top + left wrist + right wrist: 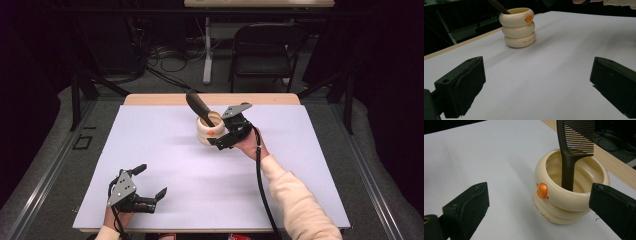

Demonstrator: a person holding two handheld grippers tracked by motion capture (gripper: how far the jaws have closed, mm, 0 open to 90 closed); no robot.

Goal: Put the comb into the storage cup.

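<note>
Standing handle-down in a cream ribbed cup (564, 195), teeth uppermost, a dark comb (571, 152) leaning against the rim toward the far edge of the bench (165, 150). Marked on its near wall by an orange spot, the cup set on the white sheet past the middle of the bench, close to the wooden strip at the back. Held just beside the cup on its right, the right gripper (225, 136) with jaws spread wide, nothing pinched between them; one pad close to the cup's wall, contact hard to judge from this angle. Resting well apart at the near left corner, the left gripper (150, 182) likewise gaping, jaws bare over white sheet, cup visible far ahead between them. Parked beyond the bench on the grey floor, a black folding chair (265, 50) amid loose cables.
</note>
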